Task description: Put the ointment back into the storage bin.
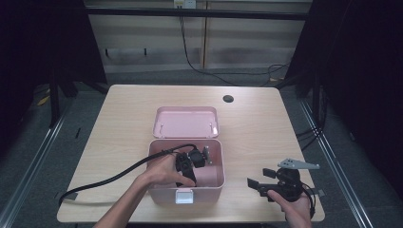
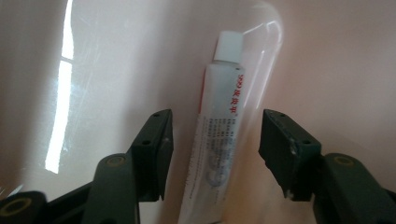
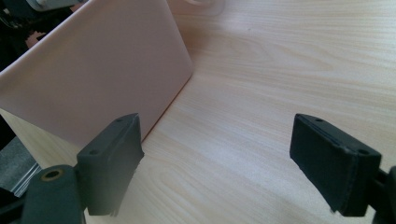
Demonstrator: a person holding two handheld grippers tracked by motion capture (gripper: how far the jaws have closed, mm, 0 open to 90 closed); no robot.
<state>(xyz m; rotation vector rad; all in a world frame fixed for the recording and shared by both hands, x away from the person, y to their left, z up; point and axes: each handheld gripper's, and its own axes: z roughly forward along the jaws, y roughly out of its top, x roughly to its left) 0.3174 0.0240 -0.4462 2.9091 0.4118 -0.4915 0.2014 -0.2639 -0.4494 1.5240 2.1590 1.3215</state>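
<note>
While the left gripper (image 2: 215,154) reaches down inside the pink box (image 1: 216,176), its two black jaws stand spread apart, with a white tube (image 2: 217,140) lying between them. In the left gripper view, neither pad presses on the tube: a clear gap shows on both sides of it, so the tube is straddled but not pinched. The tube rests on the pale pink floor of the box, its white cap (image 2: 229,45) pointing away from the gripper and red lettering running along its body. Its lower end passes out of the bottom of that view, between the jaw arms.

In the high view, the left gripper (image 1: 186,167) sits inside the open box, the person's left hand (image 1: 159,170) wrapped around its body and a black cable (image 1: 109,179) trailing off to the left across the table (image 1: 256,123). The box stands near the front middle of the table, a white latch (image 1: 184,195) on its near wall, and its lid (image 1: 186,122) lies open on the far side.

The right gripper (image 1: 259,179) is held by the right hand (image 1: 295,206) near the front right corner of the table, just right of the box and apart from it. In the right gripper view its jaws (image 3: 215,163) are wide open with nothing between them; bare wood grain shows in the gap, and the box's outer wall (image 3: 102,74) stands beyond the left jaw, not touching it.
</note>
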